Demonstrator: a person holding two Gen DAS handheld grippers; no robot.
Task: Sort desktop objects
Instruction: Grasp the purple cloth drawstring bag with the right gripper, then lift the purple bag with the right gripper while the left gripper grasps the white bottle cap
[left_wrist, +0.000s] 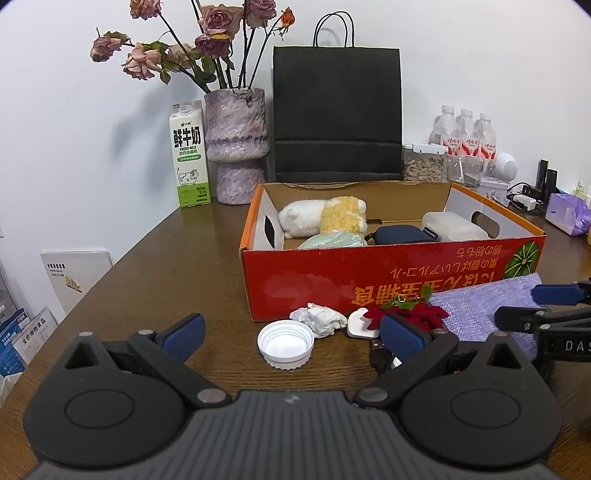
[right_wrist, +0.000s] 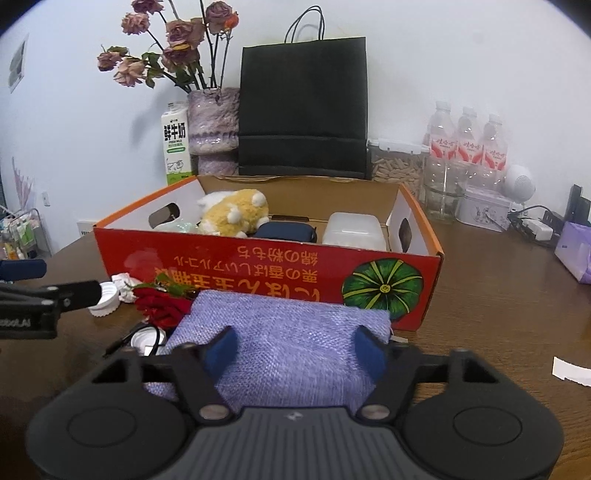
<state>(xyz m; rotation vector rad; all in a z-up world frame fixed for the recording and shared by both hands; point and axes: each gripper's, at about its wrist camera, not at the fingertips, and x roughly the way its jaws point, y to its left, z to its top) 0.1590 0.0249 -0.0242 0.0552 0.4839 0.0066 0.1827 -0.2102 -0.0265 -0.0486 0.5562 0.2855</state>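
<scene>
My right gripper (right_wrist: 295, 352) is shut on a lilac woven pouch (right_wrist: 288, 328) that lies on the table against the front wall of the red cardboard box (right_wrist: 258, 266); both blue pads pinch the fabric. The left gripper (left_wrist: 293, 334) stands open low over the table, with a white bottle cap (left_wrist: 286, 343) between its fingers, untouched. Beyond the cap lie a crumpled white paper (left_wrist: 321, 319), a red fabric flower (left_wrist: 413, 314) and a small white disc (left_wrist: 360, 323). Inside the box (left_wrist: 369, 273) are a plush toy (left_wrist: 325, 218), a dark blue case (left_wrist: 402, 234) and a white plastic container (left_wrist: 454, 225).
Behind the box stand a black paper bag (left_wrist: 336, 114), a vase of dried roses (left_wrist: 236, 144) and a milk carton (left_wrist: 189, 155). Water bottles (right_wrist: 467, 140), a jar, a tin and a lilac tissue pack (right_wrist: 574, 251) fill the right back. A white slip (right_wrist: 570, 371) lies at the right.
</scene>
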